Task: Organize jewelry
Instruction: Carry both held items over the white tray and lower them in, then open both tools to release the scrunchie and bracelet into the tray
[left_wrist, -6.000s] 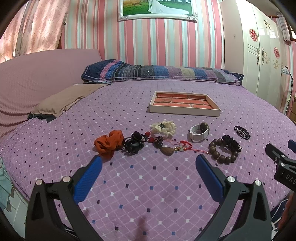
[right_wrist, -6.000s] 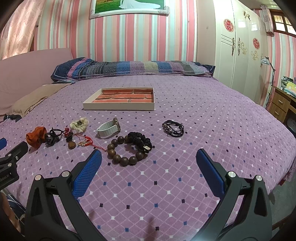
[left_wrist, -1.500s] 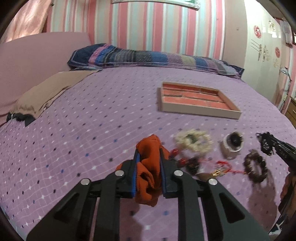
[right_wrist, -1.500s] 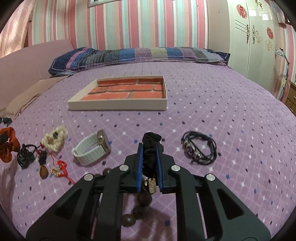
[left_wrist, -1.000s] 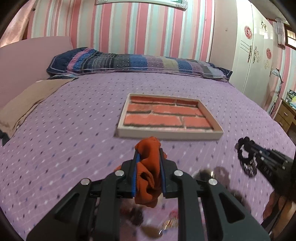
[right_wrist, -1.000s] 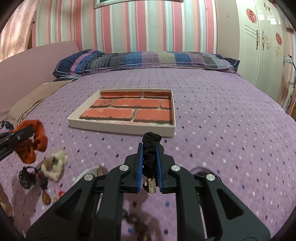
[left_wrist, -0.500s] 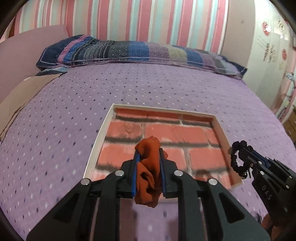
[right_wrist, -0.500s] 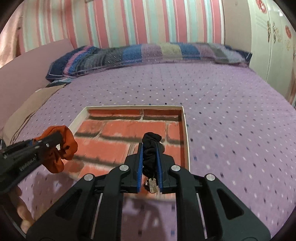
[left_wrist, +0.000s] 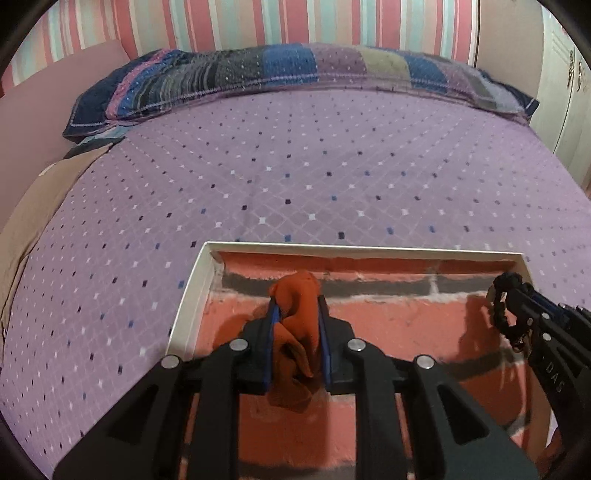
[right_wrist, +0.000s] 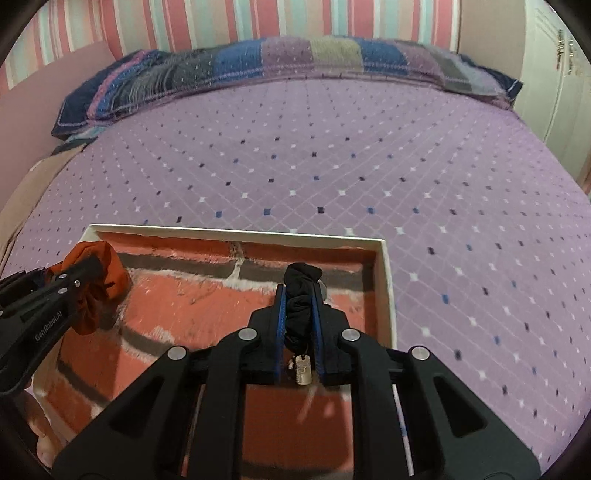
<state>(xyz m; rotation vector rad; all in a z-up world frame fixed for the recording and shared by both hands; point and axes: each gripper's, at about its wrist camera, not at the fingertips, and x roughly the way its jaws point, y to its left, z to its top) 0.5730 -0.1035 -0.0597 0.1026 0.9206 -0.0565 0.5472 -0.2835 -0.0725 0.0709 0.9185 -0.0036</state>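
Observation:
My left gripper (left_wrist: 296, 312) is shut on an orange scrunchie (left_wrist: 295, 332) and holds it over the left part of the white tray with a brick-pattern floor (left_wrist: 192, 291). My right gripper (right_wrist: 298, 295) is shut on a black scrunchie (right_wrist: 301, 295) with a small metal tag, over the tray's right part (right_wrist: 384, 280). Each gripper shows in the other view: the right one with the black scrunchie (left_wrist: 506, 306) at the right, the left one with the orange scrunchie (right_wrist: 96, 284) at the left. The other jewelry is out of view.
The tray lies on a purple patterned bedspread (left_wrist: 295, 177). A striped pillow (left_wrist: 277, 74) lies along the far edge. A tan cloth (left_wrist: 33, 206) and pink headboard are at the left. A white wardrobe (right_wrist: 554, 74) stands at the right.
Both grippers have moved forward and lower over the tray, each still holding its scrunchie. The tray now fills the lower part of both views.

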